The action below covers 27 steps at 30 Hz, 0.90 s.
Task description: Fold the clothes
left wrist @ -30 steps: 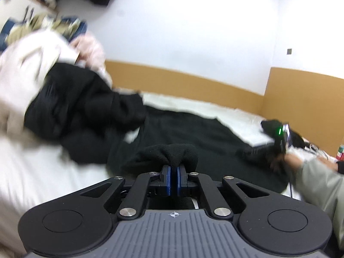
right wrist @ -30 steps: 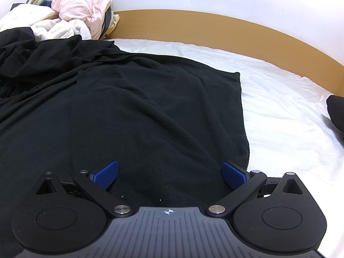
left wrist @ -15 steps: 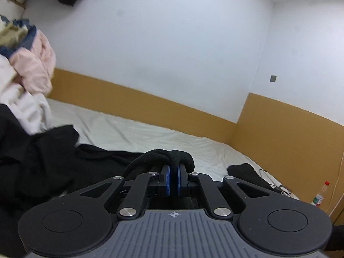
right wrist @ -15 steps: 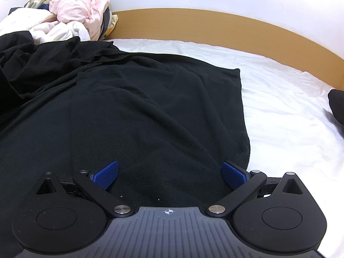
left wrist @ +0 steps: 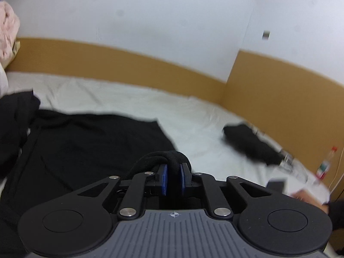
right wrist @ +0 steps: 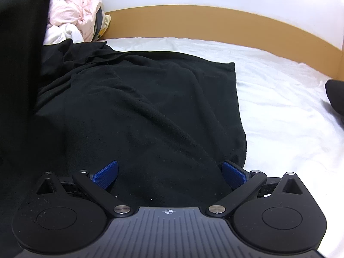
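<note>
A thick bunch of the black garment point(left wrist: 90, 150) is clamped between the closed fingers of the left tool point(left wrist: 172, 179), while the rest lies spread over the white bed point(right wrist: 279, 99), toward its left side. The right tool point(right wrist: 169, 175) is held wide open over the near hem, gripping nothing. The bunched fleece could be pulled free of the pads, or the flat part could be dragged and rumpled, since nothing pins it.
</note>
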Each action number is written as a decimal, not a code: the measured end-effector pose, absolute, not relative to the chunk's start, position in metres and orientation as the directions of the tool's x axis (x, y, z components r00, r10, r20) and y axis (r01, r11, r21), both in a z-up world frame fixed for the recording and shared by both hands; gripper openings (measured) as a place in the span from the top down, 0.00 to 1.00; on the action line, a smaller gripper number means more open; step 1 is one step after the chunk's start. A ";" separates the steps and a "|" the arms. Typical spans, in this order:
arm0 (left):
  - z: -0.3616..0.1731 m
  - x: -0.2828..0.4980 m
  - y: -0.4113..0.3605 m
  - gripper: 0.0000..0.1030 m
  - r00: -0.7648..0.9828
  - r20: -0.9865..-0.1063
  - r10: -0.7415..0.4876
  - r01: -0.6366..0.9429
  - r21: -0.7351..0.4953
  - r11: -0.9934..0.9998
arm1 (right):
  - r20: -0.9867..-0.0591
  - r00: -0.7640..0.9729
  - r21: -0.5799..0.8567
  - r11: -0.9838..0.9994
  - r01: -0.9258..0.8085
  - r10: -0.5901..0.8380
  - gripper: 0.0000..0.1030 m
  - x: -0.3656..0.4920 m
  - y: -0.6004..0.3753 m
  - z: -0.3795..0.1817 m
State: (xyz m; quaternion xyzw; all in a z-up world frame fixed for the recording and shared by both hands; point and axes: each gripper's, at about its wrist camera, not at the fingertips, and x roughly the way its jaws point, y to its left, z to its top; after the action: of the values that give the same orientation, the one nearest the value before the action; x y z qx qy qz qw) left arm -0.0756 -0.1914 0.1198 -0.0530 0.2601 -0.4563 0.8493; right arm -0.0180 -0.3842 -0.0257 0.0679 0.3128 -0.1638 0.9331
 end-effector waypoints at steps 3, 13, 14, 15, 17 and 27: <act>0.089 -0.061 -0.189 0.59 0.421 -0.440 -0.793 0.710 -0.383 0.590 | -0.607 0.750 0.025 0.937 0.348 -0.263 0.00 -0.018 -0.384 -0.026; 0.089 -0.071 -0.128 0.08 0.406 -0.405 -0.819 0.766 -0.338 0.547 | -0.607 0.750 0.025 0.937 0.348 -0.263 0.00 -0.019 -0.384 -0.026; 0.091 -0.073 -0.122 0.06 0.388 -0.408 -0.827 0.779 -0.334 0.531 | -0.607 0.750 0.025 0.937 0.348 -0.263 0.00 -0.019 -0.384 -0.026; 0.091 -0.073 -0.120 0.05 0.394 -0.414 -0.820 0.783 -0.317 0.536 | -0.607 0.750 0.025 0.937 0.348 -0.262 0.00 -0.019 -0.384 -0.026; 0.090 -0.075 -0.118 0.04 0.408 -0.424 -0.808 0.794 -0.272 0.544 | -0.607 0.750 0.025 0.937 0.348 -0.262 0.00 -0.018 -0.384 -0.026; 0.059 -0.076 -0.113 0.01 0.553 -0.402 -0.729 0.709 -0.232 0.666 | -0.609 0.749 0.027 0.937 0.348 -0.261 0.00 -0.015 -0.385 -0.018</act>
State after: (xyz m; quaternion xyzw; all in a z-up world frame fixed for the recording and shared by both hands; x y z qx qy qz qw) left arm -0.0757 -0.1127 0.0587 -0.0216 0.2383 -0.4081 0.8810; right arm -0.0154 -0.3849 -0.0183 0.0696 0.3142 -0.1632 0.9326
